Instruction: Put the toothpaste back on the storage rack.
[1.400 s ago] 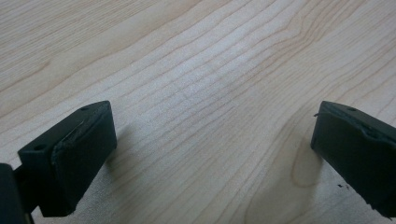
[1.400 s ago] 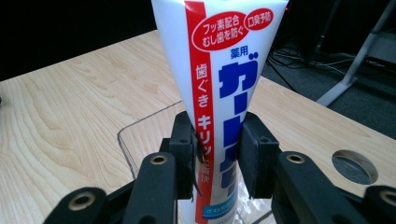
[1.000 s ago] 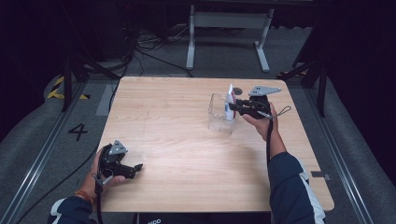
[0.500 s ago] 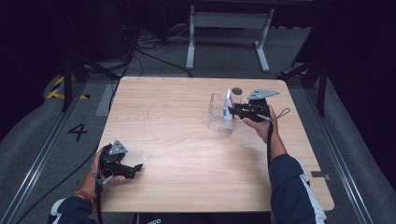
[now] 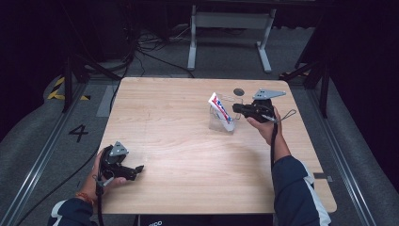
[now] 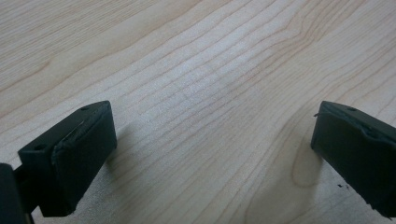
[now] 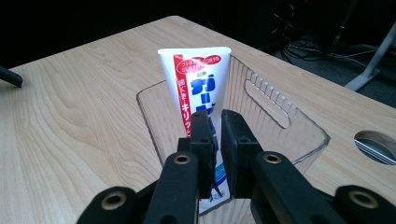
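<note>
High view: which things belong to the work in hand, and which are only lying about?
Belong to the work:
- white, red and blue toothpaste tube
- clear plastic bin
- right hand-held gripper, shut on the tube

Lying about:
- left hand-held gripper, open over the wooden table

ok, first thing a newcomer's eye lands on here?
The white, red and blue toothpaste tube, standing tilted in the clear plastic bin at the table's far right, pinched by the right claw. Then the left claw, jaws wide apart over bare wood at the near left corner.
</note>
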`<move>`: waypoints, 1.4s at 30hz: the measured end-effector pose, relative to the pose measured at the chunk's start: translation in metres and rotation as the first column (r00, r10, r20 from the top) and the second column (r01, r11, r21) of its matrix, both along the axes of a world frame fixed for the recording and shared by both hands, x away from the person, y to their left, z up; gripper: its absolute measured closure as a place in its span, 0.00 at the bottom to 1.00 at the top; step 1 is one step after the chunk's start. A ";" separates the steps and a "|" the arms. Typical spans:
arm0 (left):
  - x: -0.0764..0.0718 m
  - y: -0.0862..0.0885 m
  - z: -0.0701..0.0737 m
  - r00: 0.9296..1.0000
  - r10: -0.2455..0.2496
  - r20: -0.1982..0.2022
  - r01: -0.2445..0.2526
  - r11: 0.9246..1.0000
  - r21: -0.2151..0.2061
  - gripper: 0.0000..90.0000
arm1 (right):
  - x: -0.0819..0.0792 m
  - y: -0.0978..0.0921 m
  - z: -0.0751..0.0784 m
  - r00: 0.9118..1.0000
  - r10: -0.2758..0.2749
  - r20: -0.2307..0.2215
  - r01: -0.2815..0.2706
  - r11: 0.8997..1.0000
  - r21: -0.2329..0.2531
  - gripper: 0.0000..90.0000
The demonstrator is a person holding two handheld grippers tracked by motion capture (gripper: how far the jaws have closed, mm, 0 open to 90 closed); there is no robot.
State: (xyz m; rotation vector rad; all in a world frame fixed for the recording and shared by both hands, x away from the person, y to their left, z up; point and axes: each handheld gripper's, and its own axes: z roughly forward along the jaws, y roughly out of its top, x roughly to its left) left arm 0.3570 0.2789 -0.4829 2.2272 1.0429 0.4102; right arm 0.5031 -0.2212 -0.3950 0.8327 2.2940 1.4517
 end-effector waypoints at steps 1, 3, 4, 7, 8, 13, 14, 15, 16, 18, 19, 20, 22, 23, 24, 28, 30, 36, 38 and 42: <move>0.000 0.000 0.000 1.000 0.000 0.000 0.000 1.000 -0.001 0.01 | -0.001 0.000 0.000 1.000 0.004 0.002 -0.004 1.000 -0.005 0.93; 0.000 0.000 0.000 1.000 0.000 0.000 0.000 1.000 -0.001 0.01 | -0.001 0.000 0.001 1.000 0.004 0.004 -0.004 1.000 -0.011 0.93; 0.000 0.000 0.000 1.000 0.000 0.000 0.000 1.000 -0.001 0.01 | -0.002 0.000 0.002 1.000 0.001 0.005 -0.001 1.000 -0.018 0.92; 0.000 0.000 0.000 1.000 0.000 0.000 0.000 1.000 -0.001 0.01 | -0.007 -0.002 0.008 1.000 -0.004 0.003 0.004 0.999 -0.051 0.90; 0.000 0.000 0.000 1.000 0.000 0.000 0.000 1.000 -0.001 0.01 | -0.009 -0.002 0.009 1.000 -0.003 0.006 0.003 0.998 -0.064 0.89; 0.000 0.000 0.000 1.000 0.000 0.000 0.000 1.000 0.000 0.01 | -0.017 -0.005 0.014 1.000 -0.009 0.010 0.011 0.992 -0.125 0.86; 0.000 0.000 0.000 1.000 0.000 0.000 0.000 1.000 0.000 0.01 | -0.018 -0.006 0.015 1.000 -0.012 0.007 0.013 0.991 -0.132 0.86; 0.000 0.000 0.000 1.000 0.000 0.000 0.000 1.000 0.000 0.01 | -0.018 -0.006 0.015 1.000 -0.012 0.007 0.013 0.991 -0.132 0.86; 0.000 0.000 0.000 1.000 0.000 0.000 0.000 1.000 0.000 0.01 | -0.019 -0.007 0.015 1.000 -0.011 0.005 0.011 0.991 -0.136 0.85; 0.000 0.000 0.000 1.000 0.000 0.000 0.000 1.000 0.000 0.01 | -0.023 -0.010 0.016 1.000 -0.011 0.001 0.011 0.988 -0.156 0.83; 0.000 0.000 0.000 1.000 0.000 0.000 0.000 1.000 0.000 0.01 | -0.024 -0.010 0.016 1.000 -0.013 -0.001 0.012 0.986 -0.165 0.82; 0.000 0.000 0.000 1.000 0.000 -0.001 0.000 1.000 -0.001 0.01 | -0.026 -0.012 0.017 1.000 -0.013 -0.002 0.013 0.985 -0.174 0.82; 0.000 0.000 0.000 1.000 0.000 -0.001 0.000 1.000 -0.001 0.01 | -0.029 -0.014 0.017 1.000 -0.015 -0.003 0.014 0.983 -0.185 0.80; 0.000 0.000 0.000 1.000 0.000 0.000 0.000 1.000 -0.001 0.01 | -0.030 -0.015 0.018 1.000 -0.017 -0.003 0.016 0.982 -0.188 0.80; 0.000 0.000 0.000 1.000 0.000 0.000 0.000 1.000 -0.001 0.01 | -0.032 -0.017 0.018 1.000 -0.015 -0.003 0.014 0.981 -0.191 0.78; 0.000 0.000 0.000 1.000 0.000 0.000 0.000 1.000 -0.001 0.01 | -0.039 -0.020 0.019 1.000 -0.010 -0.002 0.010 0.975 -0.222 0.74; 0.000 0.000 0.000 1.000 0.000 0.000 0.000 1.000 0.000 0.01 | -0.044 -0.021 0.018 1.000 -0.009 0.002 0.009 0.969 -0.245 0.73; 0.000 0.000 0.000 1.000 0.000 -0.001 0.000 1.000 -0.001 0.01 | -0.053 -0.024 0.014 1.000 -0.010 -0.001 0.010 0.952 -0.306 0.62; 0.000 0.000 0.000 1.000 0.000 -0.001 0.000 1.000 -0.001 0.01 | -0.056 -0.026 0.013 1.000 -0.013 -0.006 0.011 0.947 -0.320 0.59; 0.000 0.000 0.000 1.000 0.000 0.000 0.000 1.000 -0.001 0.01 | -0.061 -0.028 0.010 0.999 -0.033 -0.005 0.029 0.939 -0.343 0.53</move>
